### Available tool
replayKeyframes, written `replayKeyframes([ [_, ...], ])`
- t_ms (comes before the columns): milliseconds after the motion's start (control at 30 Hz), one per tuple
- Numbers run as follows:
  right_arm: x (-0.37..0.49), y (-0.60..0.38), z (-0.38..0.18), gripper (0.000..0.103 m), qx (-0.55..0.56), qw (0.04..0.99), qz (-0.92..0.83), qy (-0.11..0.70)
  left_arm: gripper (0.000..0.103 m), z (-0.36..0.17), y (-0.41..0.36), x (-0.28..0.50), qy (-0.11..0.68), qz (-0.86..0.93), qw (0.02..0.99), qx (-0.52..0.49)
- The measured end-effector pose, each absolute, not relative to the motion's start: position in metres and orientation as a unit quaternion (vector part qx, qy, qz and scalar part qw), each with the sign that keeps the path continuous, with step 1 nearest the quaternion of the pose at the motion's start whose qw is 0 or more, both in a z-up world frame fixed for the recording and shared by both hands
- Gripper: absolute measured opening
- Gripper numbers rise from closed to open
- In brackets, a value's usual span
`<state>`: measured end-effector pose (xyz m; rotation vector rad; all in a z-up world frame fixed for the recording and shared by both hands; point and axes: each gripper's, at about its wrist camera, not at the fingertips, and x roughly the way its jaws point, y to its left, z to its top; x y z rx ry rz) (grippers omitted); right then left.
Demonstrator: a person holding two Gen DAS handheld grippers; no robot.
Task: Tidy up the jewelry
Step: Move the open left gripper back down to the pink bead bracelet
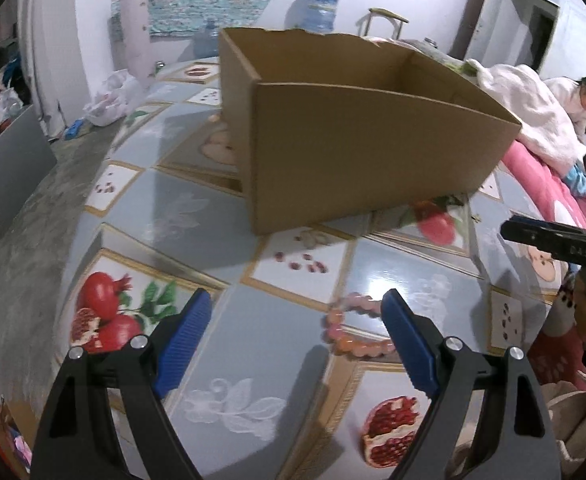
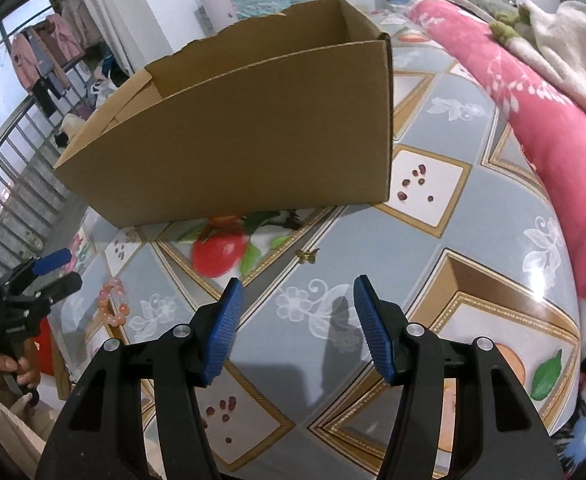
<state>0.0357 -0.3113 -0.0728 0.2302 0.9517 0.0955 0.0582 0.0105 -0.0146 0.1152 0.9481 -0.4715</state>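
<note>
Pink-orange beaded bracelet (image 1: pixel 347 330) lying loose on the fruit-print oilcloth table (image 1: pixel 253 340), at 6 o'clock from the open brown cardboard box (image 1: pixel 357 152); small gold trinket (image 2: pixel 307 256) likewise unboxed. Left gripper (image 1: pixel 295 318) spread wide, empty, beside the bracelet; right gripper (image 2: pixel 297 304) half-spread, empty. Nothing visibly stowed; both pieces left.

Both wrist cameras look steeply down, close over the counter (image 1: pixel 253 340); both show the cardboard box (image 1: pixel 353 152) and bead bracelet (image 1: pixel 349 332)

A plain brown box (image 1: pixel 373 152) stands on a grey-blue tablecloth (image 1: pixel 253 340) (pomegranate-printed), near a pink bead bracelet (image 1: pixel 349 332).
</note>
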Motion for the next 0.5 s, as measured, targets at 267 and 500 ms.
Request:
replayKeyframes([
  [267, 0.039, -0.314, -0.072, 0.052, 0.106, 0.887, 0.039, 0.448, 0.084, -0.010, -0.032, 0.052, 0.431, -0.278, 0.855, 0.078],
  [500, 0.053, -0.305, -0.079, 0.043, 0.084, 0.888, 0.047, 0.449, 0.081, -0.016, -0.062, 0.045, 0.416, -0.299, 0.850, 0.121],
])
